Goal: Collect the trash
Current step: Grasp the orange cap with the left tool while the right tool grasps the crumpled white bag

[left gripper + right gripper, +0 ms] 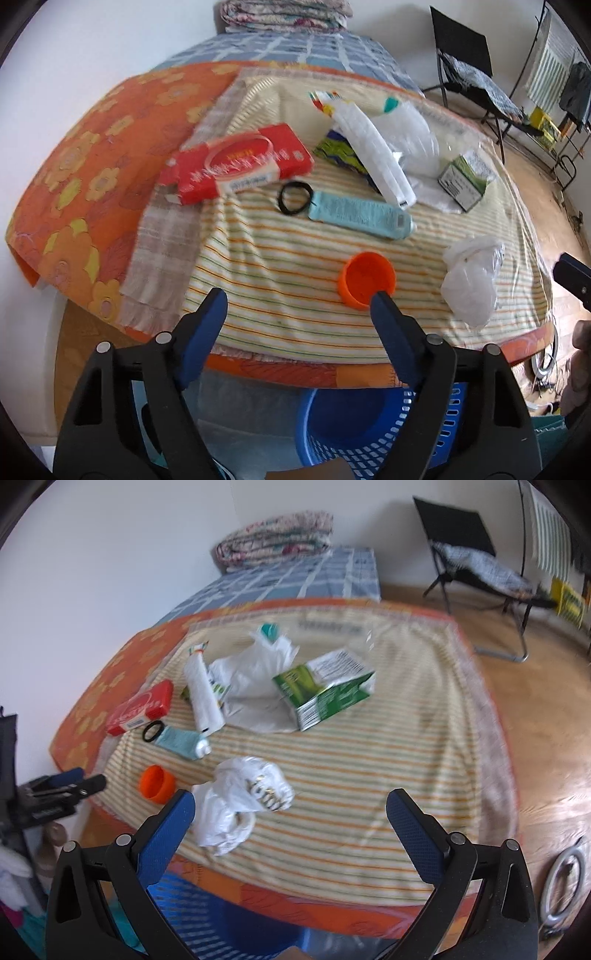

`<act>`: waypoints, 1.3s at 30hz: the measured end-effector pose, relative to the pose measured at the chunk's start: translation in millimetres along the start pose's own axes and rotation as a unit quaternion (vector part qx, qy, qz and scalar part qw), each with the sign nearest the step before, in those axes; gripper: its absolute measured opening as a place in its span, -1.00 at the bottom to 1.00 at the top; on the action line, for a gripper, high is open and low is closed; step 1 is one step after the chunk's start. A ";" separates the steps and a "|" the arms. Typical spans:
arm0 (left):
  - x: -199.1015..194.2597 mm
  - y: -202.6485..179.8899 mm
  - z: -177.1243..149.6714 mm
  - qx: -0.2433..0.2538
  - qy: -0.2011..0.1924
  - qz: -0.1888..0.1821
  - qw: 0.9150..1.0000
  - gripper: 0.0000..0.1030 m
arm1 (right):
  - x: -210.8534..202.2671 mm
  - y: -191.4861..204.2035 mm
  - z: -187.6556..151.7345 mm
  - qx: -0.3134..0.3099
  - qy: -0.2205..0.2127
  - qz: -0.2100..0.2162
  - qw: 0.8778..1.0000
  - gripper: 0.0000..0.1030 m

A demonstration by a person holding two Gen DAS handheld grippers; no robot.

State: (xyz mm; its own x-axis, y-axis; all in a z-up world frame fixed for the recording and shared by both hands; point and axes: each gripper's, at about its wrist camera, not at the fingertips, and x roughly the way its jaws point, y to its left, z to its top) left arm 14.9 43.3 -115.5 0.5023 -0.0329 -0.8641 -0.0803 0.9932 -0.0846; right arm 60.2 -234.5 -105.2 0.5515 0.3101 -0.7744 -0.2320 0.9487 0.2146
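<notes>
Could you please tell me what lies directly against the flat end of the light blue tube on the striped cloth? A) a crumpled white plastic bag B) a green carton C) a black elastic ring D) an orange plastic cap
C: the black elastic ring touches the flat end of the light blue tube; the other three lie apart from it.

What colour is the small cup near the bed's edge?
Orange cup, clearest in the left wrist view.

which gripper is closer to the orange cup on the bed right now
Left. The left gripper hangs open right by the orange cup, one fingertip overlapping its rim in the left wrist view. The right gripper is open farther off, over the crumpled white bag beside the cup.
</notes>
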 end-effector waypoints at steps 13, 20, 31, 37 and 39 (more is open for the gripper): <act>48.1 -43.8 2.1 0.054 0.053 -0.014 0.997 0.59 | 38.5 -2.4 16.9 0.066 0.056 0.037 0.996 0.99; 65.8 -44.2 5.5 0.037 0.073 0.000 0.997 0.59 | 61.3 2.7 17.6 0.089 0.088 0.051 0.991 0.99; 76.0 -42.5 15.4 0.032 0.068 0.005 0.997 0.37 | 91.1 6.2 10.1 0.101 0.126 0.043 0.986 0.91; 74.4 -36.5 19.0 0.021 0.065 0.000 0.998 -0.06 | 105.8 13.9 6.1 0.088 0.144 0.043 0.985 0.55; 74.8 -33.7 19.7 0.021 0.066 -0.004 0.998 -0.06 | 106.2 14.0 5.3 0.089 0.141 0.048 0.985 0.44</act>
State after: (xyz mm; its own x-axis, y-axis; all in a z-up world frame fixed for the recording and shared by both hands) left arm 72.1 9.6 -167.5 0.3849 -0.0520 -0.9215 -0.0394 0.9966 -0.0727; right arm 119.8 -188.0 -181.3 0.2830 0.3931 -0.8748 -0.1135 0.9195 0.3764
